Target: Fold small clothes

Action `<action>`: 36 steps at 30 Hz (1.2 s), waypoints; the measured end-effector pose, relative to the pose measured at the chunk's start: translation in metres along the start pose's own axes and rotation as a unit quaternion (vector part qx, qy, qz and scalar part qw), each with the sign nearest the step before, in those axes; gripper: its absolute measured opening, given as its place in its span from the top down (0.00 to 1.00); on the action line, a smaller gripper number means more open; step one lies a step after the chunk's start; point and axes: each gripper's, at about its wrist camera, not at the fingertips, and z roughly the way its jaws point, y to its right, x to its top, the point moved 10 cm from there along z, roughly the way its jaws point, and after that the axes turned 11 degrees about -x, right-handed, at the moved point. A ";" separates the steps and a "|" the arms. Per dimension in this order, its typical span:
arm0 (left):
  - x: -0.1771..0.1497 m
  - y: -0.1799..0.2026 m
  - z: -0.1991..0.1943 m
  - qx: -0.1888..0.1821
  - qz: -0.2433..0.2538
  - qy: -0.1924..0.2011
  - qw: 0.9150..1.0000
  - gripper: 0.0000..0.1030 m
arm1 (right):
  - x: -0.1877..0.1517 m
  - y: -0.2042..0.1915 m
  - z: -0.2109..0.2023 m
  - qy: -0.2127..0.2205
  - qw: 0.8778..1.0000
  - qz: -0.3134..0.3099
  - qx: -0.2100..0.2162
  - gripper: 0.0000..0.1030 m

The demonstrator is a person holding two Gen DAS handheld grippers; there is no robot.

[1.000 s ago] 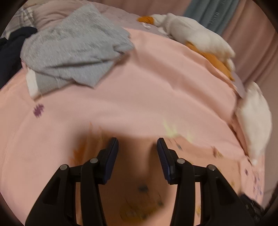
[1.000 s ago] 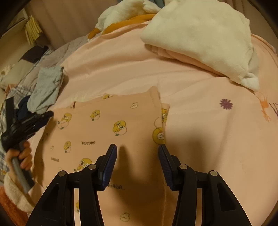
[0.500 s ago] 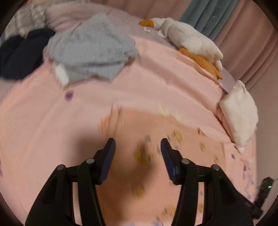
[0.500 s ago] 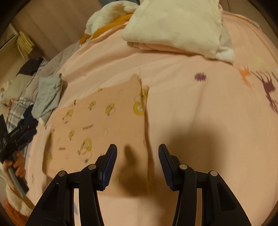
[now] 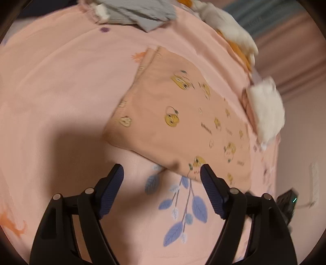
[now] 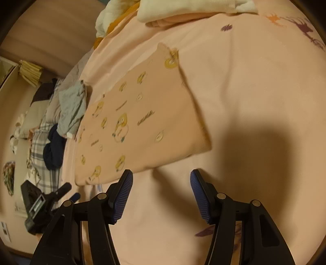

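A small pink garment with yellow duck prints [image 5: 183, 120] lies flat and folded into a rectangle on the pink bedspread [image 5: 51, 91]. It also shows in the right wrist view [image 6: 140, 122]. My left gripper [image 5: 162, 172] is open and empty, just short of the garment's near edge. My right gripper [image 6: 161, 176] is open and empty, just short of the garment's near edge on its side. The left gripper also shows at the lower left of the right wrist view [image 6: 61, 191].
A grey garment [image 5: 138, 12] and dark clothes [image 6: 54, 148] lie at the far side of the bed. A folded white and pink pile [image 5: 267, 110] sits beyond the garment. A white and orange plush [image 5: 230, 30] lies near the curtain.
Both grippers have pulled back off the duck garment toward its near edge. The garment now lies folded and flat, with neither gripper over it.
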 end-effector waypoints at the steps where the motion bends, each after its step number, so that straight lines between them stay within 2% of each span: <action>1: 0.001 -0.002 0.002 -0.015 -0.017 0.004 1.000 0.25 | 0.001 -0.003 0.001 0.003 1.000 0.002 0.005 0.43; 7: 0.019 0.003 0.023 -0.077 -0.062 0.032 0.995 0.25 | 0.016 -0.011 0.015 0.017 0.998 0.032 0.046 0.43; 10: 0.027 0.006 0.042 -0.088 -0.073 0.036 0.993 0.24 | 0.027 -0.014 0.021 0.026 0.996 0.052 0.068 0.43; 12: 0.037 0.012 0.047 -0.096 -0.067 0.058 0.991 0.23 | 0.036 -0.017 0.026 0.036 0.994 0.061 0.081 0.43; 16: 0.060 0.016 0.063 -0.109 -0.093 0.078 0.987 0.24 | 0.055 -0.024 0.035 0.054 0.992 0.074 0.087 0.43; 18: 0.072 0.018 0.071 -0.111 -0.107 0.083 0.984 0.38 | 0.066 -0.029 0.039 0.065 0.991 0.077 0.088 0.43; 19: 0.075 0.017 0.075 -0.101 -0.110 0.080 0.986 0.55 | 0.070 -0.030 0.040 0.070 0.991 0.078 0.087 0.43; 20: 0.077 0.014 0.082 -0.085 -0.109 0.075 0.988 0.70 | 0.075 -0.032 0.042 0.080 0.990 0.077 0.082 0.47; 22: 0.080 0.011 0.090 -0.050 -0.081 0.066 0.993 0.87 | 0.081 -0.030 0.049 0.095 0.992 0.074 0.049 0.75; 23: 0.081 0.011 0.091 -0.040 -0.062 0.069 0.995 0.88 | 0.082 -0.028 0.053 0.097 0.992 0.071 0.036 0.87; 24: 0.081 0.013 0.090 -0.034 -0.054 0.073 0.995 0.88 | 0.082 -0.027 0.055 0.100 0.992 0.069 0.033 0.89; 27: 0.081 0.019 0.084 -0.011 -0.029 0.077 0.997 0.89 | 0.079 -0.028 0.047 0.113 0.992 0.048 0.031 0.90; 30: 0.076 0.025 0.075 -0.004 0.010 0.077 0.997 0.90 | 0.072 -0.026 0.037 0.112 0.992 0.038 0.040 0.90; 32: 0.067 0.024 0.066 -0.001 0.008 0.064 0.998 0.90 | 0.065 -0.025 0.032 0.103 0.992 0.044 0.053 0.90; 36: 0.033 0.017 0.039 -0.001 0.018 0.038 0.999 0.90 | 0.030 -0.024 0.016 0.086 0.995 0.011 0.049 0.90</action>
